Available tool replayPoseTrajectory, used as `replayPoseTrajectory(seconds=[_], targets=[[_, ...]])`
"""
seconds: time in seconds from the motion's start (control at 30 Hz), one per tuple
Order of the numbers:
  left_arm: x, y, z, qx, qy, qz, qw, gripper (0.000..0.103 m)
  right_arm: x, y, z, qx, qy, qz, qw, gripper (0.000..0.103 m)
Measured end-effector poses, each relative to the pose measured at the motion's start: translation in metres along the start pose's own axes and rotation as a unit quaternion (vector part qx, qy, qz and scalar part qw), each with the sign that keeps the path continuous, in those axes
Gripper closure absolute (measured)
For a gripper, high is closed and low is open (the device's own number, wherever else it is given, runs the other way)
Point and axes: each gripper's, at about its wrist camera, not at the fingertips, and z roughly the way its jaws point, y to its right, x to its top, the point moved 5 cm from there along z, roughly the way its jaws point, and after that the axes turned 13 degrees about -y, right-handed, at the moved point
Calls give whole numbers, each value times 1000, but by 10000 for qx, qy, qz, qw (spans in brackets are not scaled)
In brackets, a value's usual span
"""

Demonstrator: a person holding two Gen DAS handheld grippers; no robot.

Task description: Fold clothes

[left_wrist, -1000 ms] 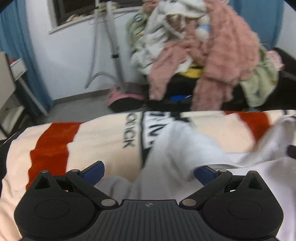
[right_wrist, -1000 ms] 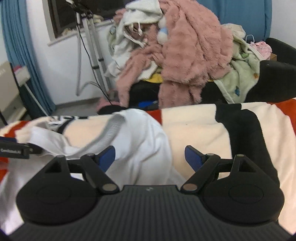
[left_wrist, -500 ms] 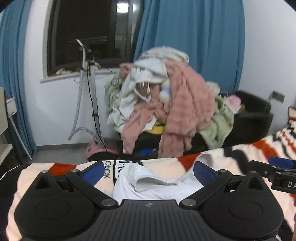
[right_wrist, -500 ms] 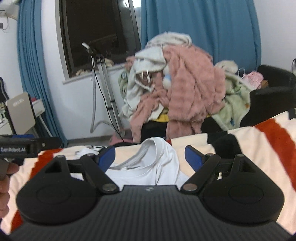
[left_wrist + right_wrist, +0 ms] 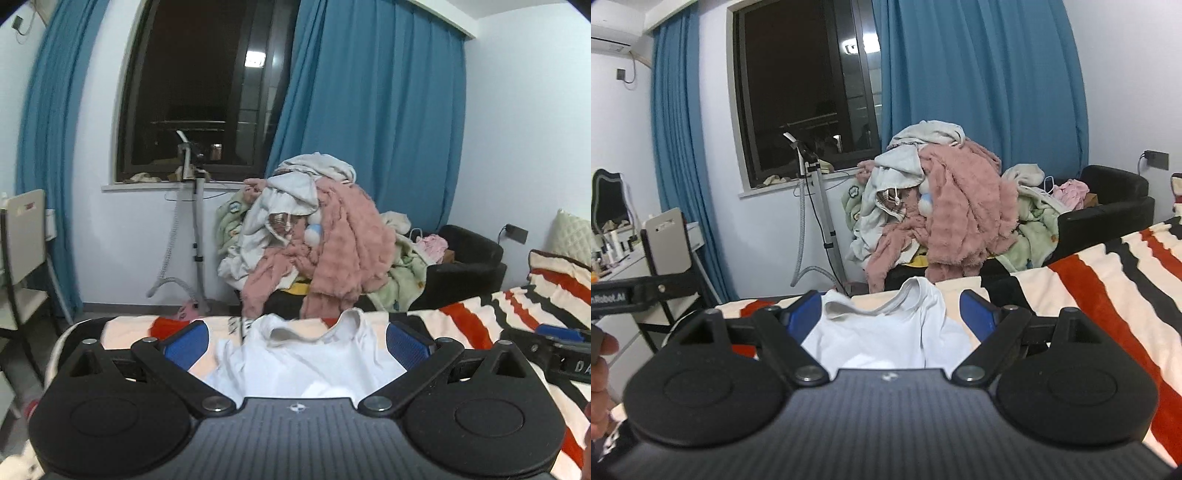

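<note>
Nearest in each wrist view is the gripper's own black body, and both tools have their jaws spread wide with nothing between the blue pads: the left gripper (image 5: 297, 341) and the right gripper (image 5: 892, 314) each frame the white T-shirt (image 5: 886, 332) without touching it, as far as the views show. The shirt lies just beyond the fingertips on the striped blanket (image 5: 1108, 295), its grey-edged collar (image 5: 871, 308) turned toward the far side and standing up in a loose curl; the body of the cloth looks rumpled, with a ridge running down its right part, and its near hem is hidden behind the gripper bodies. In the left wrist view the other tool shows at the right edge, and in the right wrist view the left tool and part of a hand show at the left edge, so the two sit side by side over the garment. This reads as the start of a fold, the shirt laid out but not yet smoothed or creased. The next move likely calls for lowering each gripper to a shoulder or side edge, pinching a single layer, and drawing it flat before folding. Farther off stand a garment steamer (image 5: 816, 206), a heap of unfolded clothes (image 5: 945, 206) on a dark armchair (image 5: 1108, 206), then blue curtains (image 5: 979, 74) and a dark window (image 5: 801, 81).
</note>
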Motion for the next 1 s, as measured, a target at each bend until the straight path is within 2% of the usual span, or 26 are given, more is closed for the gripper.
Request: replayPoseTrajectory(seconds=[0.1, 0.27, 0.43, 0.53, 0.7, 0.87, 1.0], targets=[[-20, -5, -40, 9, -177, -153, 9997, 0, -7, -11, -38, -27, -28, 0, 10000, 20], [-39, -24, -82, 88, -490, -530, 9974, 2, -9, -25, -93, -50, -29, 225, 9997, 20], [-36, -51, -96, 134, -645, -1068, 9921, 3, -4, -33, -127, 16, 5, 487, 9988, 20], [-26, -57, -94, 287, -611, -1093, 9917, 3, -4, -40, -132, 65, 67, 528, 9986, 20], [-44, -64, -60, 159, -772, -1192, 9897, 7, -23, -45, -108, 71, 162, 211, 9996, 20], [-82, -81, 23, -37, -1143, -1468, 9825, 18, -50, -32, -62, 286, 134, 477, 9984, 20], [-104, -99, 88, 75, -1354, -1607, 9776, 22, -77, -15, -16, 215, 105, 442, 9987, 20]])
